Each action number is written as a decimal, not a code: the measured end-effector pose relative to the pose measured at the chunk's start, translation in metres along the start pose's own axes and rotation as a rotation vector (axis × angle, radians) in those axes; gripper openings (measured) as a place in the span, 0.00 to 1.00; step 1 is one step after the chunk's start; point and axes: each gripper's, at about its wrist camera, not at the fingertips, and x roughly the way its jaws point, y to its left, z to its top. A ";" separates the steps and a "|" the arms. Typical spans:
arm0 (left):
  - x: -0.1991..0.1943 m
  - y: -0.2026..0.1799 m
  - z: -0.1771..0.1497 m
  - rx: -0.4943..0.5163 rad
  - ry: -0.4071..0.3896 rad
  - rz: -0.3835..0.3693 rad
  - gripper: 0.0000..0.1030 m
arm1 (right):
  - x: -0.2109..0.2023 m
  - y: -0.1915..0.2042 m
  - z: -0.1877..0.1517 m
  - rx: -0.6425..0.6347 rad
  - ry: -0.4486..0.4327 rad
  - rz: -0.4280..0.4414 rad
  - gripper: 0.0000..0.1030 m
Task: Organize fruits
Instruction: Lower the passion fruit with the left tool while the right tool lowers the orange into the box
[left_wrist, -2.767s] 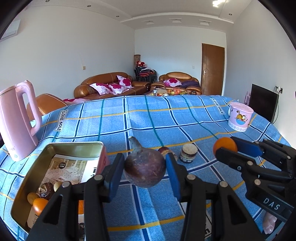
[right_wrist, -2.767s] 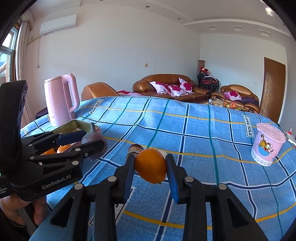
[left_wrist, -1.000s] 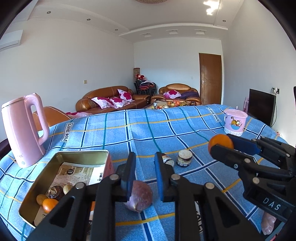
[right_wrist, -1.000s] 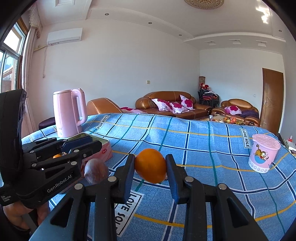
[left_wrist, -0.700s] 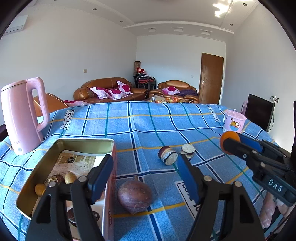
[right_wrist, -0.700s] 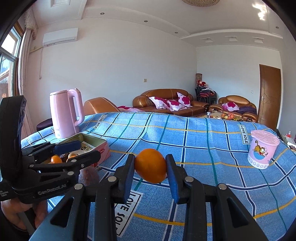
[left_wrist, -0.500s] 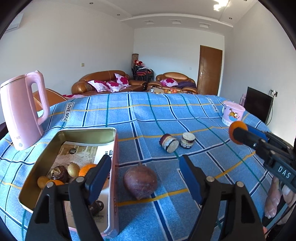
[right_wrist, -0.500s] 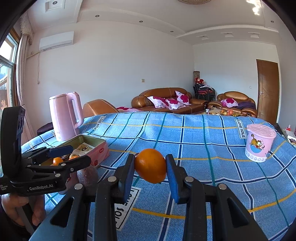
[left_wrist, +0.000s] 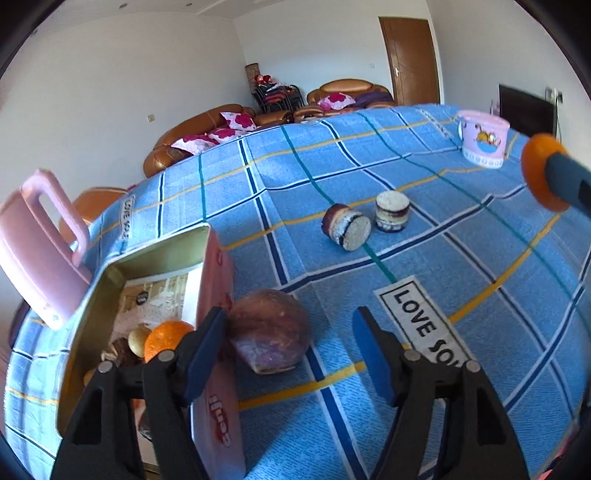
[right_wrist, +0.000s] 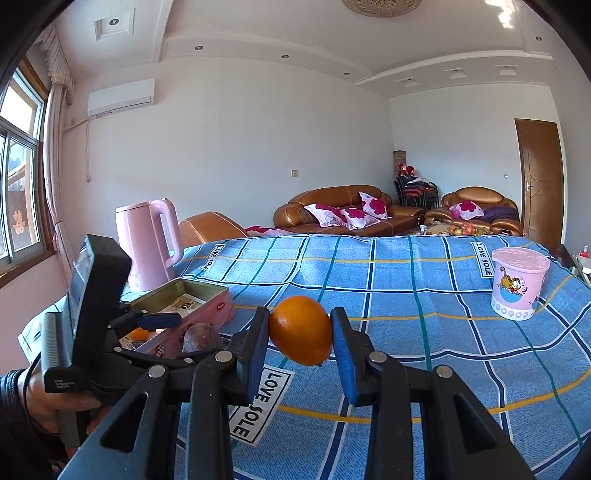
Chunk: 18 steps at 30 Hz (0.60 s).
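Observation:
My left gripper (left_wrist: 291, 354) is open and empty. A brown-purple round fruit (left_wrist: 269, 329) lies on the blue cloth against its left finger, beside the pink tin box (left_wrist: 207, 295). The tin holds an orange (left_wrist: 166, 334) and other small fruits. My right gripper (right_wrist: 300, 345) is shut on an orange (right_wrist: 301, 334) and holds it above the cloth. That orange shows at the right edge of the left wrist view (left_wrist: 541, 171). The fruit (right_wrist: 201, 338) and tin (right_wrist: 192, 306) show left in the right wrist view.
Two short layered cylinders (left_wrist: 347, 229) (left_wrist: 392, 211) lie on the cloth further back. A pink kettle (left_wrist: 37, 251) stands left of the tin. A pink cartoon cup (left_wrist: 482, 138) stands at the far right. Sofas and a door lie beyond the table.
My left gripper let go of the brown-purple fruit onto the cloth beside the tin, opened wide and tilted down toward it. The right gripper kept hold of the orange.

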 end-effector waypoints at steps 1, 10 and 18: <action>0.001 -0.005 0.001 0.024 0.000 0.019 0.69 | 0.000 -0.001 0.000 0.003 -0.001 0.000 0.35; 0.033 -0.006 0.015 0.079 0.083 0.139 0.56 | 0.004 0.006 0.000 -0.002 0.005 0.012 0.35; 0.025 0.001 0.009 0.049 0.067 0.084 0.48 | 0.007 0.007 0.000 -0.001 0.008 0.014 0.35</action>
